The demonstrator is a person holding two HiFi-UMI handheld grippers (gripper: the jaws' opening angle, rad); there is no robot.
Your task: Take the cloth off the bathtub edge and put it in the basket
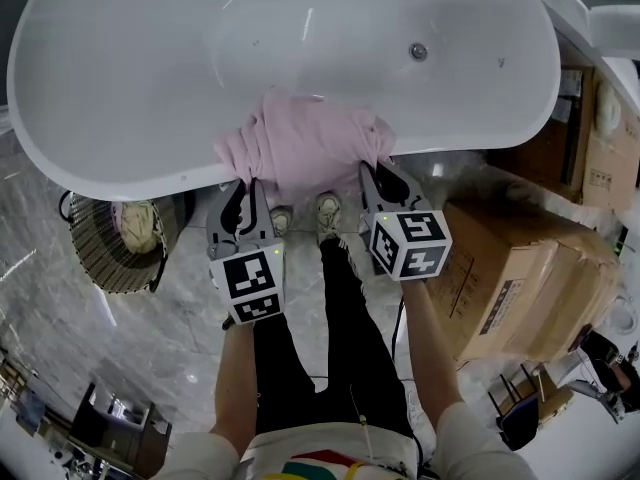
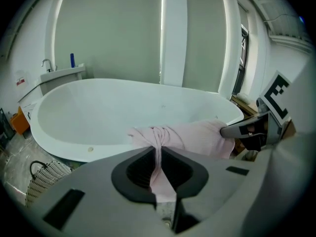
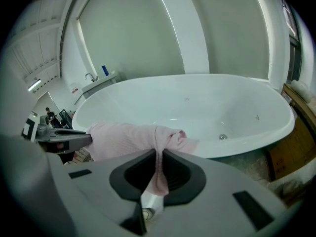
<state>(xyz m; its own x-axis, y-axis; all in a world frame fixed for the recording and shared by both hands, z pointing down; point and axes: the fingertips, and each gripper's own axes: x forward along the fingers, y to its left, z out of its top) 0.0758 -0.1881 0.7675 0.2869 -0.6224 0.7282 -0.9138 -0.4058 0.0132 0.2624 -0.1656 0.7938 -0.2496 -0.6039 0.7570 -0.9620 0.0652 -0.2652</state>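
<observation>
A pink cloth [image 1: 305, 143] hangs over the near edge of the white bathtub [image 1: 130, 78], bunched at both ends. My left gripper [image 1: 240, 190] is shut on the cloth's left end, and the pink fabric [image 2: 159, 147] is pinched between its jaws. On the other side my right gripper [image 1: 377, 173] is shut on the right end, where a fold of cloth [image 3: 160, 157] runs between its jaws. A round woven basket [image 1: 118, 240] stands on the floor under the tub's left side, with something pale inside it.
Cardboard boxes [image 1: 520, 273] stand on the floor to the right of the tub. The person's legs and shoes [image 1: 328, 218] are just in front of the tub edge. A sink with a blue bottle [image 2: 72, 60] stands beyond the tub. Small furniture sits at the lower left [image 1: 110, 423].
</observation>
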